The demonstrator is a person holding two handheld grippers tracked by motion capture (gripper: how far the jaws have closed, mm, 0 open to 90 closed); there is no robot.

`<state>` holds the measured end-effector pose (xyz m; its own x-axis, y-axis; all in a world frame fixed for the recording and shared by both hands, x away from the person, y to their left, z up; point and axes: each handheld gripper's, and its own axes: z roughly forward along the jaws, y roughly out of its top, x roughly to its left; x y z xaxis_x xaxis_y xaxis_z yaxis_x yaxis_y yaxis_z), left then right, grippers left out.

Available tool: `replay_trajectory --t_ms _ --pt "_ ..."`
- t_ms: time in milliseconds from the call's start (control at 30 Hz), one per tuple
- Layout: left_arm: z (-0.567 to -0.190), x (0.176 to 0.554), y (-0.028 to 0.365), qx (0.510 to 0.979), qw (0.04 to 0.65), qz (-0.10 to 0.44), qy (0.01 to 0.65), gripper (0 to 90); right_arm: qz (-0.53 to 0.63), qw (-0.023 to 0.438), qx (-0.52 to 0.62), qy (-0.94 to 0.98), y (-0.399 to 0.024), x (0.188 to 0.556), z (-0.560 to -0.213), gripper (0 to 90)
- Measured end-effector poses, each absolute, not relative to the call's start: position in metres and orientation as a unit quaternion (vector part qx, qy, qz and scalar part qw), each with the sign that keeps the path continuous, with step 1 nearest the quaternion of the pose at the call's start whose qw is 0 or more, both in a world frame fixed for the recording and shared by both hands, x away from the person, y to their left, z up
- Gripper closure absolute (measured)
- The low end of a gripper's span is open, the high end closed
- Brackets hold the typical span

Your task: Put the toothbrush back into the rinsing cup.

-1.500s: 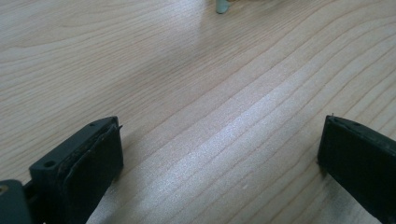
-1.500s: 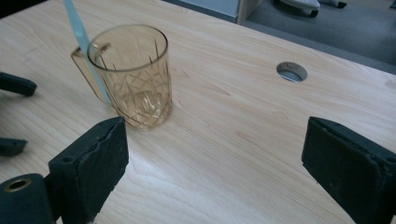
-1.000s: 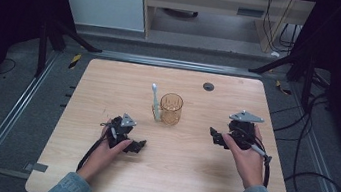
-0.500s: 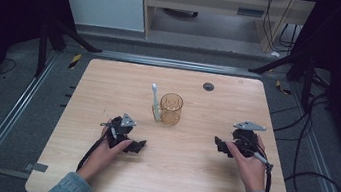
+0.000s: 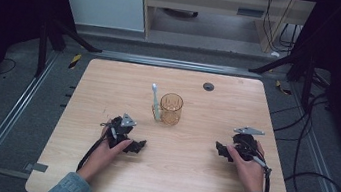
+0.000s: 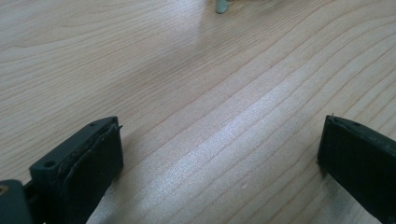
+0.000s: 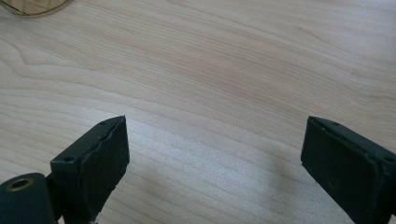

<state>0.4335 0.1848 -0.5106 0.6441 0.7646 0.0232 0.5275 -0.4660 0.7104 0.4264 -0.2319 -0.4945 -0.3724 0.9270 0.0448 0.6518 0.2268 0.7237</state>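
Both tools, left and right, gape empty; approach toothbrush slowly (cup tips easily).

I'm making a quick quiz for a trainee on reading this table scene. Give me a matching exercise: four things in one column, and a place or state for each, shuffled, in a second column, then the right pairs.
Things:
1. toothbrush
2. amber cup
3. small dark disc
4. right gripper

Places or states:
A. lies near the table's far edge
B. stands upright at the middle of the table
C. jaws open, low over bare wood at the right
D. leans against the cup's left side

Pairs: 1-D, 2-B, 3-A, 4-C
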Motion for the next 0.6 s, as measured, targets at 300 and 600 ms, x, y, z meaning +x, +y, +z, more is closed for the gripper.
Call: replay_trajectory --t_ms 300,600 --pt "-0.511 0.433 0.185 0.839 0.344 0.172 0.385 0.0 0.331 0.202 0.53 0.754 -0.234 0.425 -0.503 8.5" --pt "-0.511 0.433 0.185 0.839 0.344 0.172 0.385 0.0 0.332 0.21 0.53 0.752 -0.231 0.423 -0.51 7.7"
